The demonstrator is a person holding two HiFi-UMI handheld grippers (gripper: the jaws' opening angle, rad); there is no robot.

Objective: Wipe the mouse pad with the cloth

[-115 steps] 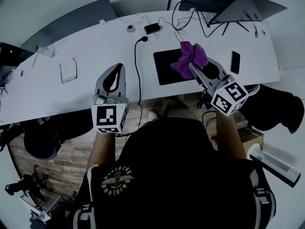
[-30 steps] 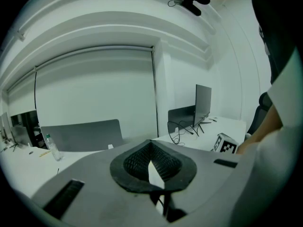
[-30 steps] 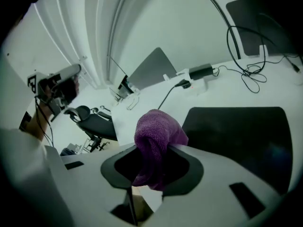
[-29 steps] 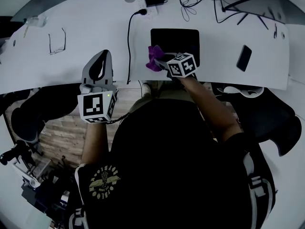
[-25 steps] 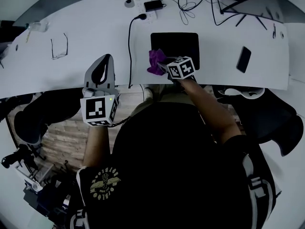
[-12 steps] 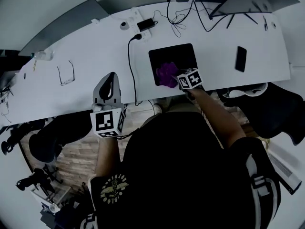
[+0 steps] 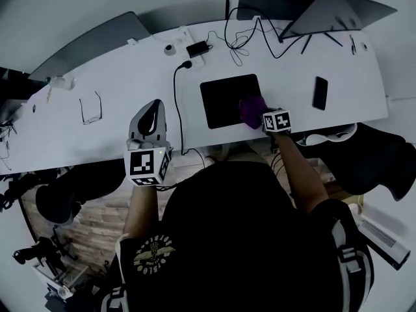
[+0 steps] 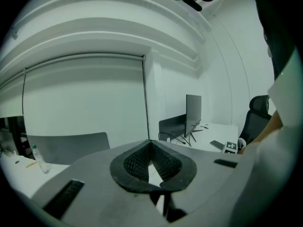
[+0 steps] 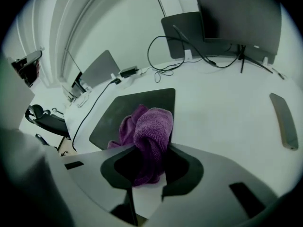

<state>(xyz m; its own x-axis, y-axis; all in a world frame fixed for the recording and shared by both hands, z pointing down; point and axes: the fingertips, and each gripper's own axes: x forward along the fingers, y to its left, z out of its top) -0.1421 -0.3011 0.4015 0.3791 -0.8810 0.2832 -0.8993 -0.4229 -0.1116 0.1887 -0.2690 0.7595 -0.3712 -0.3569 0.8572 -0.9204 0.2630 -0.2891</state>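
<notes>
A black mouse pad [image 7: 224, 97] lies on the white desk [image 7: 117, 77]; the right gripper view shows the pad [image 9: 137, 105] just ahead of the jaws. My right gripper [image 7: 259, 114] is shut on a bunched purple cloth [image 7: 251, 110], which rests on the pad's near right corner. In the right gripper view the cloth [image 9: 151, 129] bulges out between the jaws of the right gripper [image 9: 151, 150] and touches the pad's right edge. My left gripper [image 7: 154, 104] hovers over the desk's near edge, left of a black cable, shut and holding nothing; the left gripper [image 8: 150, 143] points at the far wall.
A black cable [image 7: 175, 103] runs from a power adapter [image 7: 195, 47] down past the pad's left side. Glasses [image 7: 90, 107] lie at the left and a phone [image 7: 319, 93] to the pad's right. A monitor [image 7: 338, 15] stands at the back right. A dark chair [image 7: 383, 158] sits near right.
My right gripper has dragged the cloth across the pad from its near left edge to its near right corner. The left gripper has stayed by the desk's near edge.
</notes>
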